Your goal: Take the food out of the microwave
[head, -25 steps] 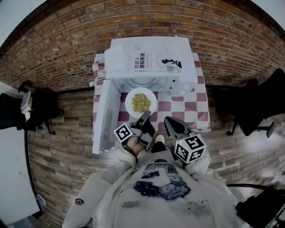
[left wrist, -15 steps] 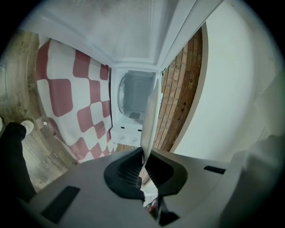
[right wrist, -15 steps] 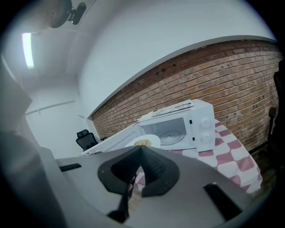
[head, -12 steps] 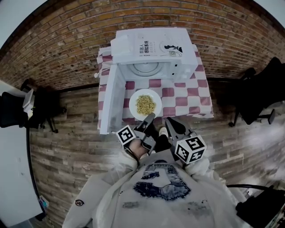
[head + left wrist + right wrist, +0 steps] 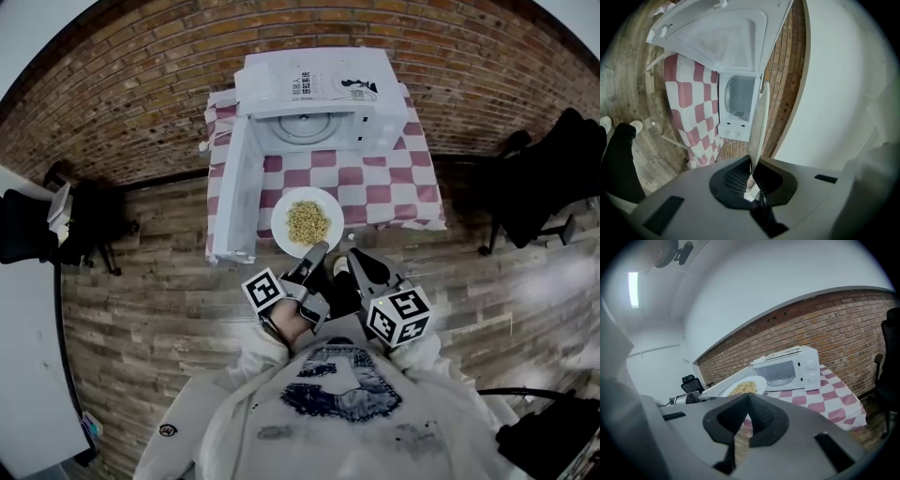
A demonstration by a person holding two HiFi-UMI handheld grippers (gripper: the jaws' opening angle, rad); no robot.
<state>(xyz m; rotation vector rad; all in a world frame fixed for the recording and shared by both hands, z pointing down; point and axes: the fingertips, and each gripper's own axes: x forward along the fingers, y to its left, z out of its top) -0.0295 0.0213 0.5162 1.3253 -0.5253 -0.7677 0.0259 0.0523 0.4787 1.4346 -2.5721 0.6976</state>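
Observation:
A white plate heaped with yellowish noodles hangs over the front edge of the checked table. My left gripper is shut on the plate's near rim. In the left gripper view the plate shows edge-on, and the left gripper has its jaws pinched on it. The white microwave stands at the table's back, its door swung open to the left and its cavity without food. My right gripper hovers beside the plate, shut, nothing in it. In its own view the right gripper has the plate just beyond it.
A brick wall rises behind the table, with wood-plank floor all around. One black chair stands at the right. Another black chair stands at the left. The person's shoes are just short of the table.
Both grippers have drawn back from the microwave toward the person, and the plate has come with the left one from in front of the cavity out to the table's front edge.

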